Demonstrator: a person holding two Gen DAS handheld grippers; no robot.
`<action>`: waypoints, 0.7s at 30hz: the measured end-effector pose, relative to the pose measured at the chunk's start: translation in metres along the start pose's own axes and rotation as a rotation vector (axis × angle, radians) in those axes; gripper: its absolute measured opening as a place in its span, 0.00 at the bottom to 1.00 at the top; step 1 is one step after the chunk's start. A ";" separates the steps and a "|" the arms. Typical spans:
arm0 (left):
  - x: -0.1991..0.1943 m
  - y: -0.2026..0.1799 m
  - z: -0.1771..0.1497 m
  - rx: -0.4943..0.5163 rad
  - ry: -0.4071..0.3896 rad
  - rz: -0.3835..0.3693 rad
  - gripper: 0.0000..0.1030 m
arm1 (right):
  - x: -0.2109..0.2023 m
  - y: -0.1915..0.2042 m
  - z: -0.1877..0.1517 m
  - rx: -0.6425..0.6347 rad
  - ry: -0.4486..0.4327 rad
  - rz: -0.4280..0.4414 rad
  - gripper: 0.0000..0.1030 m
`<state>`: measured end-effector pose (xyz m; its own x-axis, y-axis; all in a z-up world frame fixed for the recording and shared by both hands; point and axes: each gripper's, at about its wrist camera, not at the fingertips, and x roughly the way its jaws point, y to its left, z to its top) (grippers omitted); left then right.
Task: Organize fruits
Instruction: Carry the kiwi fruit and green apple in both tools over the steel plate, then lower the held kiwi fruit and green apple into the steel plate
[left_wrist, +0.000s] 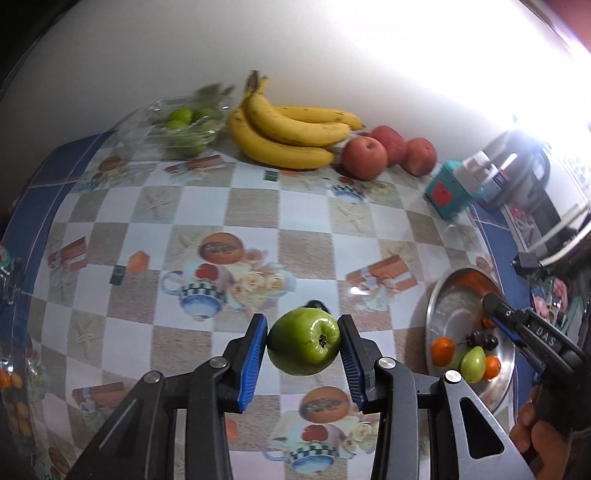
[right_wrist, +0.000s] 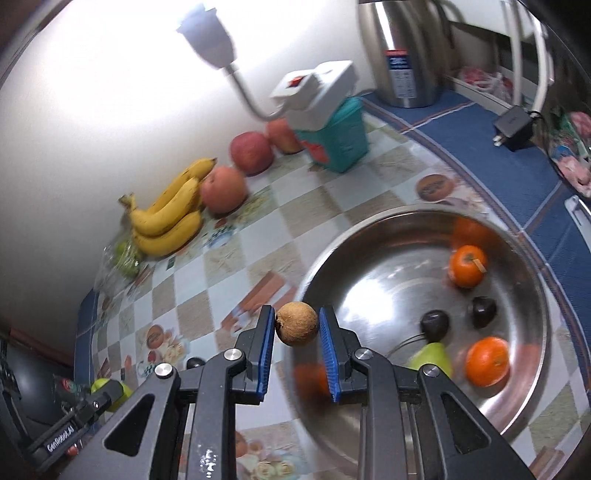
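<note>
My left gripper (left_wrist: 303, 334) is shut on a green apple (left_wrist: 303, 342), held above the checkered tablecloth. My right gripper (right_wrist: 297, 326) is shut on a small round brown fruit (right_wrist: 297, 323), held just over the left rim of a steel bowl (right_wrist: 532, 369). Inside the bowl lie oranges (right_wrist: 467, 266), two dark cherries (right_wrist: 435, 325) and a small green pear (right_wrist: 434, 356). In the left wrist view the same bowl (left_wrist: 437, 295) stands at the right, with the right gripper's arm over it. The green apple (right_wrist: 96, 384) shows again at the lower left of the right wrist view.
Along the wall lie a bunch of bananas (left_wrist: 288, 129), three red apples (left_wrist: 364, 157) and a clear tray of limes (left_wrist: 181, 123). A teal box (right_wrist: 340, 140) with a white lamp base, a steel kettle (right_wrist: 402, 55) and a black charger (right_wrist: 513, 127) stand at the back right.
</note>
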<state>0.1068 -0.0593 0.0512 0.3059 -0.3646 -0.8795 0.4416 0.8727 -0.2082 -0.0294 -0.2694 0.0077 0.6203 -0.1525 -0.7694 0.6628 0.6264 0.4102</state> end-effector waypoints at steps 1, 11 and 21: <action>0.000 -0.004 0.000 0.007 0.000 -0.003 0.41 | -0.002 -0.006 0.002 0.013 -0.005 -0.004 0.25; 0.003 -0.051 -0.005 0.096 0.003 -0.053 0.41 | -0.019 -0.049 0.014 0.108 -0.052 -0.040 0.25; 0.018 -0.106 -0.014 0.202 0.006 -0.137 0.41 | -0.020 -0.069 0.019 0.132 -0.056 -0.049 0.25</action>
<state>0.0536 -0.1540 0.0517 0.2272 -0.4726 -0.8515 0.6385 0.7325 -0.2362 -0.0790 -0.3243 0.0040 0.6057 -0.2250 -0.7632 0.7401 0.5115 0.4366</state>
